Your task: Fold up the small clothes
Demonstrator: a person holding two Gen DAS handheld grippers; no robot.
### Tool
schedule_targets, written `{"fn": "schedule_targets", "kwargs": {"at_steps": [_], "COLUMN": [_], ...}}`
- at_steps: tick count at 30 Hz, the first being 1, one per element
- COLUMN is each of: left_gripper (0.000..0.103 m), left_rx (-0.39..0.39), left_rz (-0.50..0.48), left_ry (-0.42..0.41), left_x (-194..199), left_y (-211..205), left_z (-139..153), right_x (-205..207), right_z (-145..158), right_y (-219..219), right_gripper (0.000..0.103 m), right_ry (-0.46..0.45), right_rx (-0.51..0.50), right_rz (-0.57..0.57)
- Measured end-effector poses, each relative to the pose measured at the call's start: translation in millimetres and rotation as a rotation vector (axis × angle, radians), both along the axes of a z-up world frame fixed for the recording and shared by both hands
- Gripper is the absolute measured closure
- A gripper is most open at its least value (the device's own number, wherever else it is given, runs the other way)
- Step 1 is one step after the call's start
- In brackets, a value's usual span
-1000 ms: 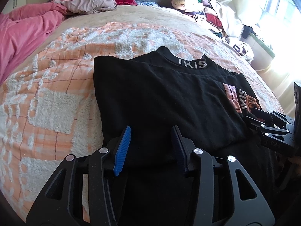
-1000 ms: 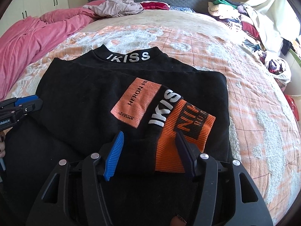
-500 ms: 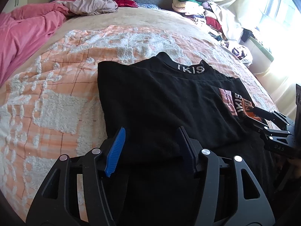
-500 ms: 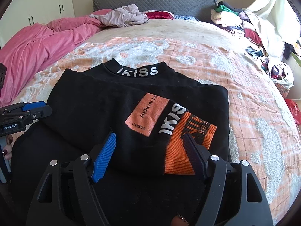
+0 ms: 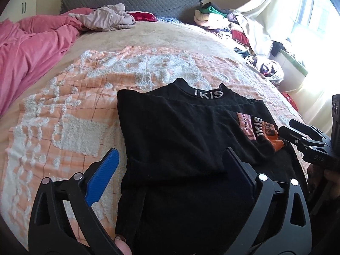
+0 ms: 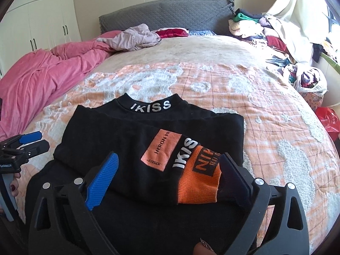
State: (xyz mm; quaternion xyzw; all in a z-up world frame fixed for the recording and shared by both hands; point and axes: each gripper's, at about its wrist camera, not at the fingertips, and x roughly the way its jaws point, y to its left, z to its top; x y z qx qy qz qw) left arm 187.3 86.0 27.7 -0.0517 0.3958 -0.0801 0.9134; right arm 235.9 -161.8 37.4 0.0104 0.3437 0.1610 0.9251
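Black knit folded sweater (image 6: 131, 148) is lying released on the bed (image 6: 265, 114) as both hand-held grippers, left (image 5: 170, 170) and right (image 6: 167, 172), are opening empty, so regripping should pinch both layers squarely.

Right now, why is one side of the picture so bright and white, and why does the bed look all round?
In the left wrist view, sunlight through the window washes the right edge out to white. In the right wrist view the glare is milder, so the black top and its lettering stay sharp. Both views bulge because of the fisheye lens, bending the orange blanket into a dome with dark corners.
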Motion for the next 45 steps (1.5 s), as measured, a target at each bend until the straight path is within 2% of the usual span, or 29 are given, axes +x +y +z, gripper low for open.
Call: {"fn": "schedule_targets", "kwargs": {"at_steps": [15, 27, 39, 45], "left_gripper": [0.010, 0.010, 0.010, 0.010], "left_rx": [-0.015, -0.089, -0.075, -0.033], "left_rz": [0.028, 0.036, 0.093, 0.135], "left_ry": [-0.012, -0.018, -0.035, -0.024], "left_x": [-24.6, -58.8, -85.7, -98.2], "left_y": [1.2, -7.9, 2.4, 10.8], "left_z": [12.6, 10.4, 13.2, 7.5], "right_x": [-31.8, -56.0, -75.9, -83.9], "right_z": [29.0, 41.9, 42.2, 41.3], "right_y": [-18.3, -21.7, -33.2, -38.0], "right_gripper": [0.007, 0.007, 0.007, 0.007], "right_ry": [-0.078, -0.112, -0.109, -0.110], "right_rx": [0.080, 0.109, 0.130, 0.137], "right_rz": [-0.013, 0.001, -0.012, -0.014]}}
